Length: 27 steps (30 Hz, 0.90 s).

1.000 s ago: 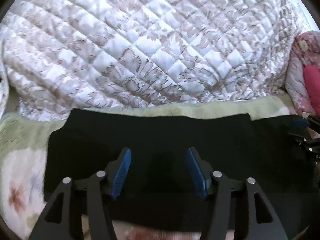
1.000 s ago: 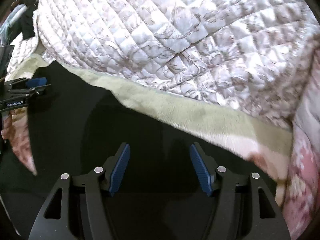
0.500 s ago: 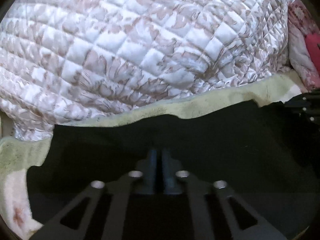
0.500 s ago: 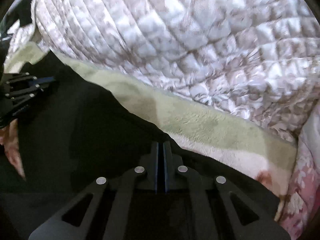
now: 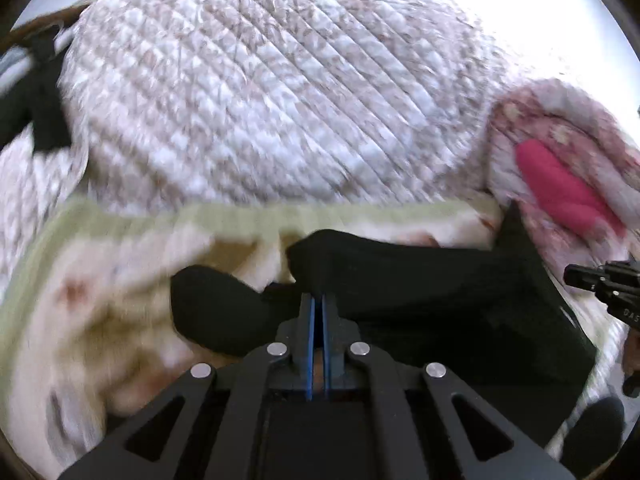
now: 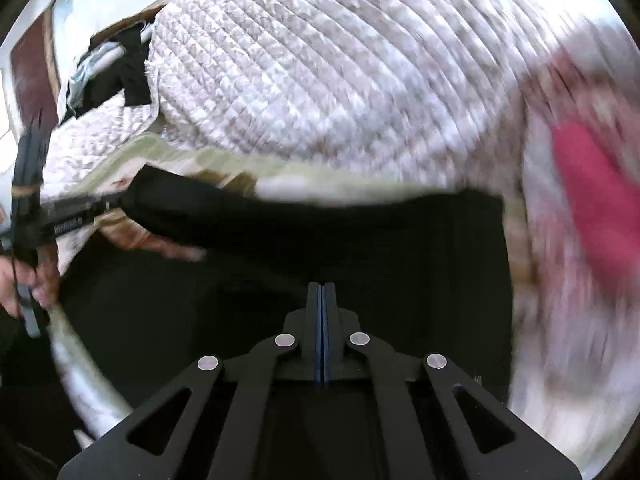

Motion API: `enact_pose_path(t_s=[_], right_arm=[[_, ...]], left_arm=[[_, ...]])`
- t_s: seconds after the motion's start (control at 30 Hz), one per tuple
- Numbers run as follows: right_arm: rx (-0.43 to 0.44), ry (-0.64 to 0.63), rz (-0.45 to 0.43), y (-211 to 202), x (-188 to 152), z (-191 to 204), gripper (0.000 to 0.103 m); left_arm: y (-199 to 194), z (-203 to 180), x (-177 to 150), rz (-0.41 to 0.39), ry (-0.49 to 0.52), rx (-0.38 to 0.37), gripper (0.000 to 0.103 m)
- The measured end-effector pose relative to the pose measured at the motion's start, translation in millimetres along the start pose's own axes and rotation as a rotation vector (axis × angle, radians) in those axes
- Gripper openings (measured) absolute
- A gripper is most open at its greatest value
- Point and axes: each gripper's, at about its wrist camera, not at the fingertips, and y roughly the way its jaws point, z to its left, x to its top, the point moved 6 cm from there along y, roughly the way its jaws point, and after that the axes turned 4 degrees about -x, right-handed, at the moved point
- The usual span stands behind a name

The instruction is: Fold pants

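The black pants (image 5: 432, 292) hang lifted above the bed, stretched between both grippers. My left gripper (image 5: 315, 300) is shut on the pants' upper edge near its left end; a loose black fold (image 5: 212, 312) droops to its left. My right gripper (image 6: 323, 290) is shut on the pants (image 6: 360, 240) near their right end. The left gripper also shows at the left of the right wrist view (image 6: 76, 216), and the right gripper shows at the right edge of the left wrist view (image 5: 600, 280). Both views are blurred by motion.
A quilted white and brown comforter (image 5: 280, 92) is heaped behind the pants. A pale green floral blanket (image 5: 92, 280) covers the bed below. A pink floral pillow (image 5: 560, 176) lies at the right. Dark clothing (image 6: 124, 72) hangs at the far left.
Both grippers went from open to shut on the pants, then lifted them off the blanket. The pants now hang between the grippers and the view has swung up toward the comforter's top.
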Motion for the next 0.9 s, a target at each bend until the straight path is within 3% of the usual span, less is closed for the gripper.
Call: enact_pose_path(t_s=[0.13, 0.2, 0.3, 0.33, 0.37, 0.47, 0.57, 0.8, 0.9], right_arm=[[0.041, 0.162, 0.109, 3.6, -65.9, -6.1, 0.0], [0.043, 0.207, 0.125, 3.6, -74.9, -10.6, 0.0], [0.053, 0.23, 0.102, -0.3, -67.6, -11.6, 0.001], [0.044, 0.225, 0.088, -1.5, -62.7, -10.8, 0.011], [0.033, 0.221, 0.067, -1.5, -53.6, -11.2, 0.026], [0.043, 0.249, 0.027, 6.8, -25.6, -13.7, 0.051], [0.027, 0.269, -0.007, 24.3, 5.5, -19.7, 0.056], [-0.017, 0.268, 0.001, 82.1, 69.3, -36.9, 0.057], [-0.046, 0.308, 0.04, 111.5, 96.2, -50.0, 0.065]], left_arm=[[-15.6, -17.2, -76.4, 0.106, -0.024, -0.029, 0.004], [-19.1, -20.3, -108.9, 0.167, -0.037, -0.023, 0.002], [-24.1, -16.6, -131.1, 0.225, -0.092, -0.04, 0.003], [-26.3, -14.5, -132.7, 0.23, -0.101, -0.038, 0.003], [-30.4, -11.6, -130.6, 0.226, -0.11, -0.034, 0.003], [-43.5, -0.2, -103.9, 0.158, -0.162, -0.014, 0.007], [-37.2, 8.3, -66.3, 0.099, -0.176, 0.016, 0.047], [23.9, 10.1, -24.6, 0.11, -0.149, 0.058, 0.05], [53.3, 13.5, -25.3, 0.156, -0.164, 0.083, 0.05]])
